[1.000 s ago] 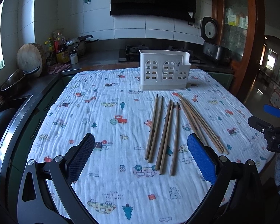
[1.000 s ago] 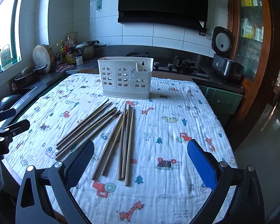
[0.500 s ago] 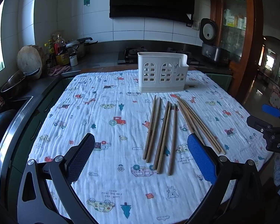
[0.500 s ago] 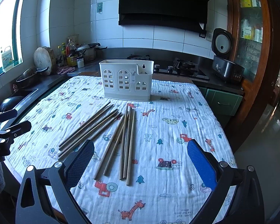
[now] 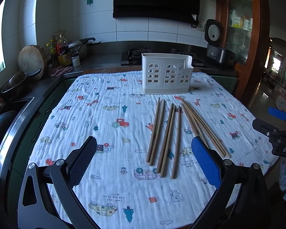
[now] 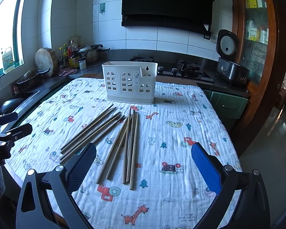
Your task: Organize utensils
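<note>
Several wooden chopsticks (image 5: 166, 135) (image 6: 127, 143) lie loose on a white cloth with cartoon prints. Behind them stands a white plastic utensil holder (image 5: 165, 76) (image 6: 129, 82), upright, with arched cut-outs. My left gripper (image 5: 143, 160) hovers open over the cloth's near edge, its fingers straddling the near ends of the left group of chopsticks from above. My right gripper (image 6: 143, 164) is open too, held above the near ends of the chopsticks. Neither holds anything. Each gripper shows at the edge of the other's view.
The cloth covers a table (image 5: 97, 114) (image 6: 190, 118). A dark counter with a sink, pan (image 6: 31, 77), chopping block (image 5: 31, 62), bottles and a pot runs along the left and back. A hob and a rice cooker (image 6: 227, 57) stand at the back right; a wooden cabinet at right.
Both grippers have drawn back and risen slightly, so the chopsticks and holder sit a little further off. Nothing on the cloth has moved.
</note>
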